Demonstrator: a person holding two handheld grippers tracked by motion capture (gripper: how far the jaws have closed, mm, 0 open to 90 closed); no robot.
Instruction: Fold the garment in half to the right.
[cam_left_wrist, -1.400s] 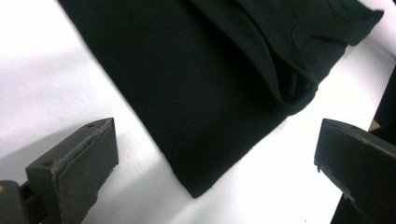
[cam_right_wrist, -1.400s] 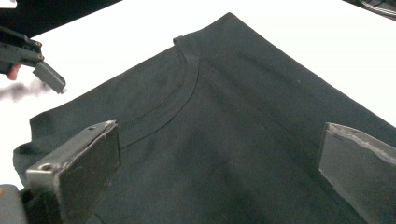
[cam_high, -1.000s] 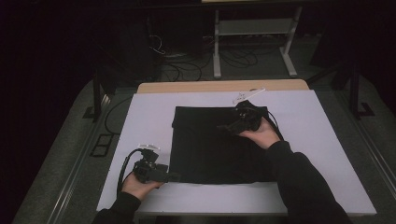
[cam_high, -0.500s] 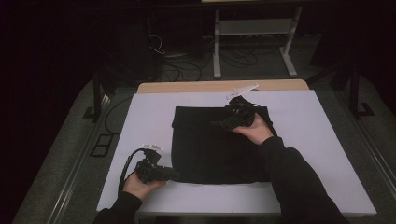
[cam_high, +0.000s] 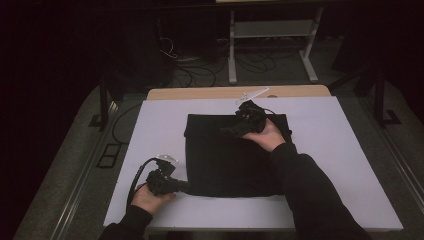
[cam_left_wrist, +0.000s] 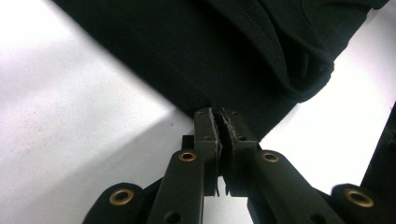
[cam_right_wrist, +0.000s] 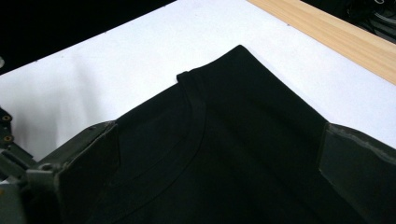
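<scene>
Left gripper, near edge of table: jaws have just been closing and now stand pressed together on the near-left corner of the black folded garment; in the left gripper view the fabric hem sits pinched between the serrated pads; hand otherwise in the same spot as a second ago. Reading: the corner is secured, so a lift or fold of the near edge looks ready to begin.

Black folded garment: lies flat at the middle of the white table cover, a squarish fold; collar band visible toward the far-left corner in the right gripper view; possibly a T-shirt, though the dark cloth hides most detail.

Right gripper, farther off, over the garment's far edge: it has slid leftward along that edge since a second ago; jaws spread wide, one either side of the cloth below, nothing between the pads; no hold yet, so the far side remains free.

Surroundings: bare wooden strip of tabletop beyond the cover; further back, a metal stand and loose cables on the dark floor.

Obstructions: none on the cover near the garment; the left gripper's own cable loops just beside the hand, apart from the cloth.
</scene>
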